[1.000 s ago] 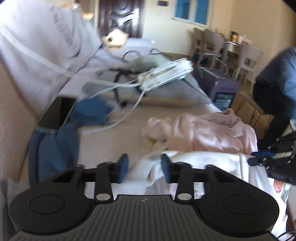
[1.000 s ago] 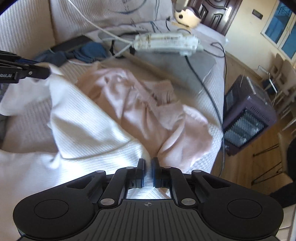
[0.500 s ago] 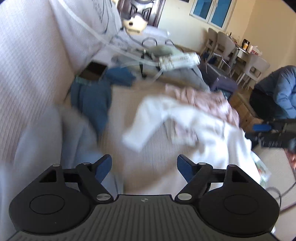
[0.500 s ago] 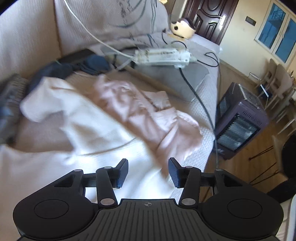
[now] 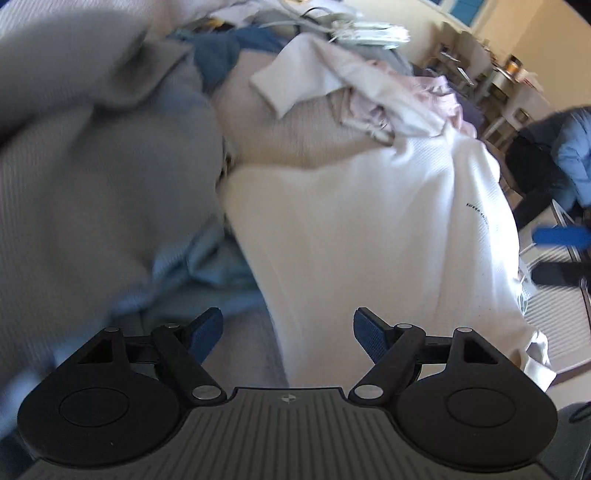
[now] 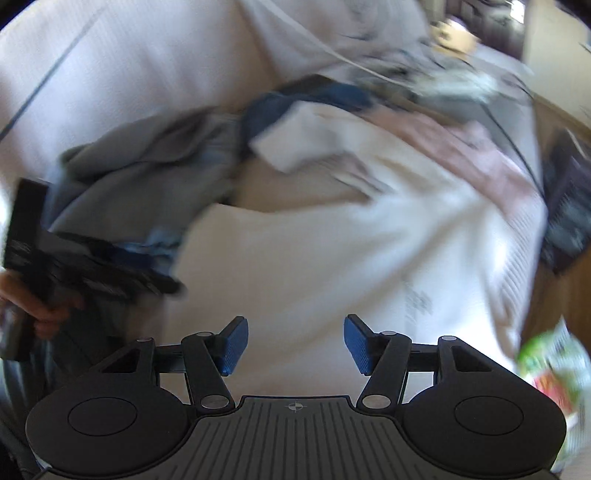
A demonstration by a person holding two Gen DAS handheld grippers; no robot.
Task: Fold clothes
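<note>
Five garments lie on the sofa: one white ribbed knit top [image 5: 369,221], one pale pink garment [image 5: 439,96], one grey sweatshirt [image 5: 110,155], one light blue cloth [image 5: 214,266], one dark blue piece [image 5: 221,51]. Two hand-held grippers show, the left hand-held gripper [image 5: 288,332] and the right hand-held gripper [image 6: 295,343], plus one white power strip [image 5: 369,33].

The left gripper [image 5: 288,334] is held wide open, pointing down, with nothing pinched. The right gripper [image 6: 295,345] is being opened, with nothing pinched between its blue pads [image 6: 233,345].

free: bare cushion strip [image 5: 295,125] | blocked: white garment [image 5: 369,229], grey-blue clothes heap [image 5: 110,177] crowding both sides
</note>
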